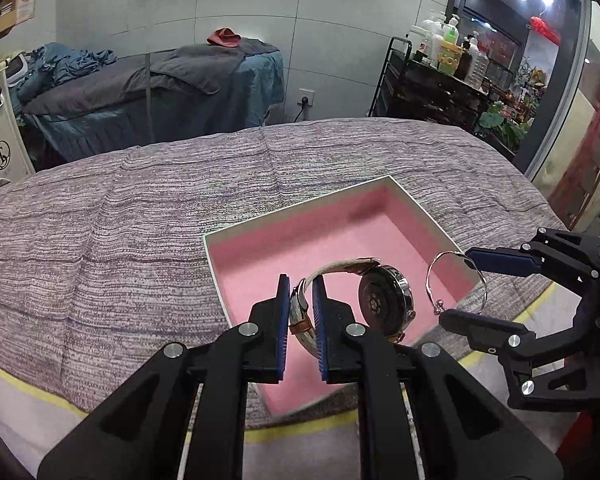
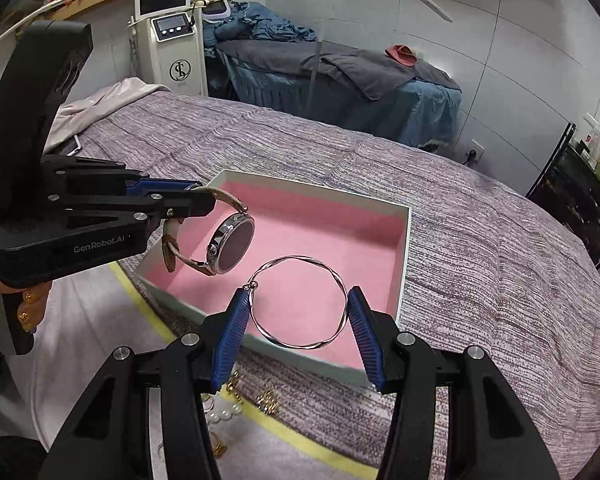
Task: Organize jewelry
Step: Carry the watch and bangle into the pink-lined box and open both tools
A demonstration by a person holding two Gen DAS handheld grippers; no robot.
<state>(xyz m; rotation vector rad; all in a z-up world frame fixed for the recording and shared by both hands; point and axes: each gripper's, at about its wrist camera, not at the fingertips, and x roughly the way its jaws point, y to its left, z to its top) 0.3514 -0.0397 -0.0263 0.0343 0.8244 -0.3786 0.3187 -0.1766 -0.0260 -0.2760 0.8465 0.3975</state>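
Left gripper [image 1: 301, 312]: blue pads [image 1: 285, 320] clamped on the strap of a watch [image 1: 384, 300]; case hanging free to the right, above the near part of the box [image 1: 300, 208], clear of the pink lining [image 1: 284, 248].

Right gripper [image 2: 298, 322]: fingers [image 2: 232, 332] spread wide yet bearing on both sides of a thin twisted silver bangle [image 2: 300, 304], held by its outer edge; ring lying roughly flat above the near edge of the box, clasp end at the left pad.

Box: open, white-walled, pink-lined, nothing yet inside; resting on a mottled purple-grey bedspread [image 2: 480, 240]. More pieces waiting on the near edge below the right gripper: pearls [image 2: 224, 414], small gold items [image 2: 268, 400]. Yellow tape strip [image 2: 292, 436] running along that edge.

Step in hand, as judged: both pieces to be set down in the box. Advised: lower each until touching the lining before letting go; watch toward the left half, bangle toward the right, kept apart to avoid scratching the watch. Bangle grip judged slight, on a thin springy wire; slow, level descent recommended. Tilting risks a slip.

Legible writing: "GenRobot.AI" on the left gripper body. Circular monogram on the white machine [image 2: 176, 40] by the far wall, apparently "SL". Nothing else readable.
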